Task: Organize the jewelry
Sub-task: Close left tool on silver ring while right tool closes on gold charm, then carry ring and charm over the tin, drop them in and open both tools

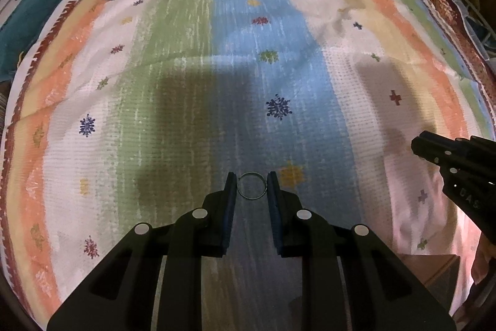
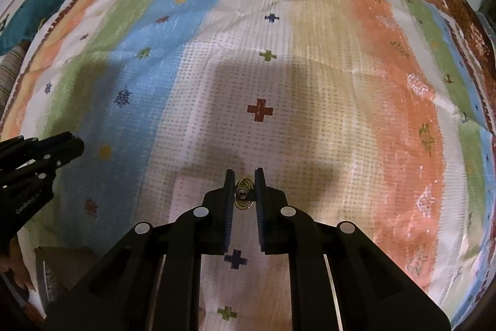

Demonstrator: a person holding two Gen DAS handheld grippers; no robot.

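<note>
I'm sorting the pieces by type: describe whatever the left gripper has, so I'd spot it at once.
On the striped bedspread, find the blue stripe. Low on it, the left gripper pinches a thin, plain metal ring between its pads. Unlike the gold ornate piece in the right gripper, it is a bare silvery hoop.

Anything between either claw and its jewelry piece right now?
Nothing visible. The left claw is shut on the thin ring, pads at both sides. The right claw is shut on the gold piece. Only patterned cloth lies around them.
</note>
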